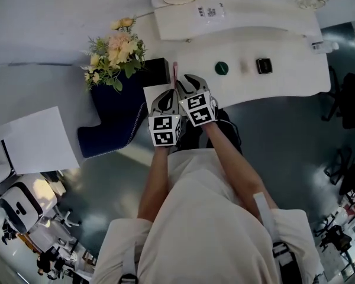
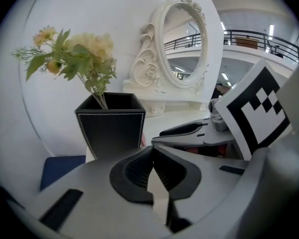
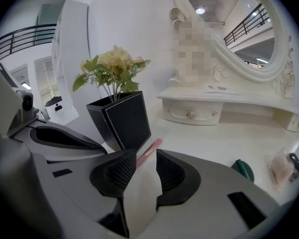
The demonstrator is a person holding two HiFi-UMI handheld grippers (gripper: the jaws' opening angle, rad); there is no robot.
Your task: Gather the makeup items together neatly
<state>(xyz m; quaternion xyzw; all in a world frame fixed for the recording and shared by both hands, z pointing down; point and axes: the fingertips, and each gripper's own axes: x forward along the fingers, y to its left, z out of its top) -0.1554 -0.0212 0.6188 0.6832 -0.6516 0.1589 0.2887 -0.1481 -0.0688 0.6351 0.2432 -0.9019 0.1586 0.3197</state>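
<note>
A pink makeup stick (image 1: 175,71) (image 3: 152,147) lies on the white dressing table (image 1: 284,90), beside a black box (image 1: 157,71) (image 3: 122,121) (image 2: 112,131) of flowers. Further right on the table are a green round item (image 1: 221,68) (image 3: 243,169), a small beige item (image 1: 244,67) (image 3: 278,169) and a black square compact (image 1: 264,65). My right gripper (image 1: 186,83) (image 3: 145,156) is open just short of the pink stick, with nothing between its pads. My left gripper (image 1: 167,94) (image 2: 152,151) is close beside it on the left, shut and empty.
An ornate oval mirror on a drawer base (image 1: 236,13) (image 2: 182,44) stands at the back of the table. A blue upholstered seat (image 1: 115,117) sits left of the table's edge. A white sheet (image 1: 32,141) lies lower left. Office chairs stand at the right.
</note>
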